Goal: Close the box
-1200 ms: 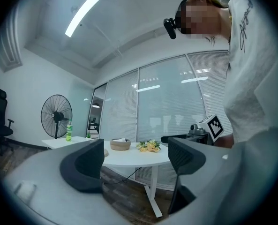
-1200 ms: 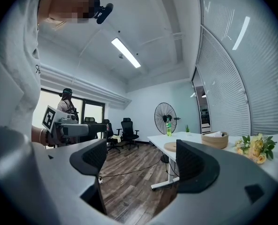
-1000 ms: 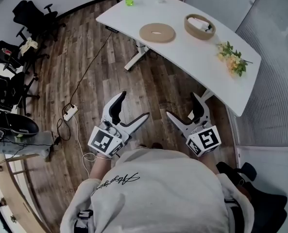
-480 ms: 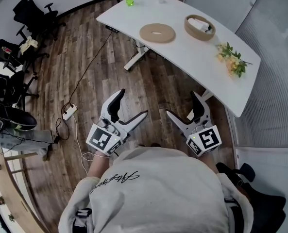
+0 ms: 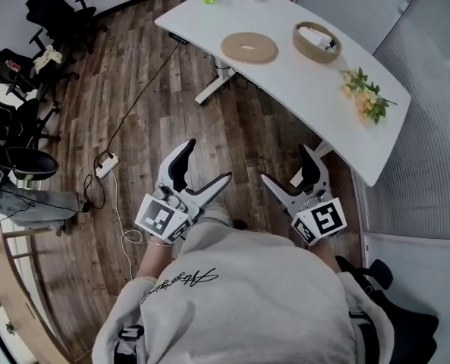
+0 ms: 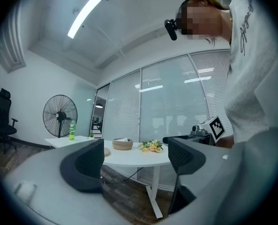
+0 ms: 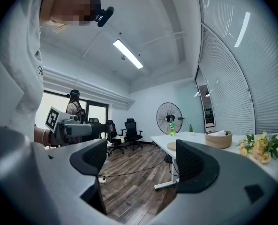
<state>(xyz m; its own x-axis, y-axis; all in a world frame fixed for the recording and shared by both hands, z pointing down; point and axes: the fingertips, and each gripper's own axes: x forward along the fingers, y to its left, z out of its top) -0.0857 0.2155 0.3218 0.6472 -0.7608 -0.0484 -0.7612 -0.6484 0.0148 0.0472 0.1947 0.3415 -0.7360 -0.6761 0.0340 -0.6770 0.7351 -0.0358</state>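
A white table (image 5: 300, 82) stands on wood floor (image 5: 232, 135), office chairs (image 5: 54, 14) well apart.

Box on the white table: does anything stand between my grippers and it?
Nothing visible does. The left gripper and right gripper are open and empty over wooden floor; the box sits on the table, round lid beside it, flowers farther right.

Pale grey long-sleeved sweatshirt (image 5: 247, 294) with black script lettering (image 5: 182, 283)

Unreadable cursive print (image 5: 180, 281) on sweatshirt (image 5: 278, 302)
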